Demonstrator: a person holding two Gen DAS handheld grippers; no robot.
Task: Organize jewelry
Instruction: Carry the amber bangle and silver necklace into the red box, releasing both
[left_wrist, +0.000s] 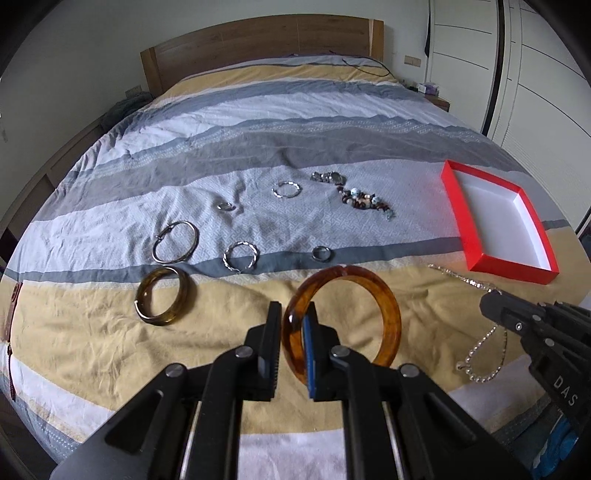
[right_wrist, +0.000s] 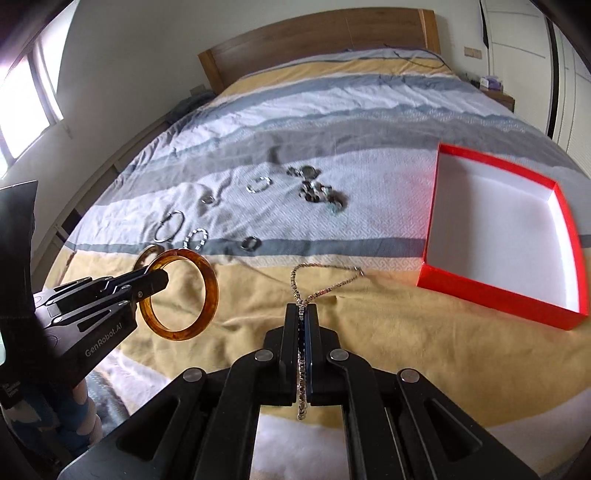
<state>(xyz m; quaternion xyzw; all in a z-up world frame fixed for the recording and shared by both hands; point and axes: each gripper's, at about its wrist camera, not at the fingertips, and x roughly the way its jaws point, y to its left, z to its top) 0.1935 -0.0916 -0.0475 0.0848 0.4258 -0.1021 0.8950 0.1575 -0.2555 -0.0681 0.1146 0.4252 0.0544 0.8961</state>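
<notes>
Bed (left_wrist: 295, 122) with striped cover fills your view. Red box (left_wrist: 456, 206) sits open at right, white inside bare. Your left gripper (left_wrist: 291, 314) tilts downward above yellow stripe, jaws narrowed onto amber bangle (left_wrist: 388, 295), bangle held upright clear of cover. Your right gripper (right_wrist: 303, 308) tilts downward near box, jaws pinched tight on silver chain (right_wrist: 325, 290), far end trailing on cover. Darker bangle (left_wrist: 162, 295), silver hoops (left_wrist: 175, 242), beaded piece (left_wrist: 364, 199) lie beyond.

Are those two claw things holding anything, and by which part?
Yes. The left gripper pinches the amber bangle across its band. The right gripper clamps the silver chain along its strand.
</notes>
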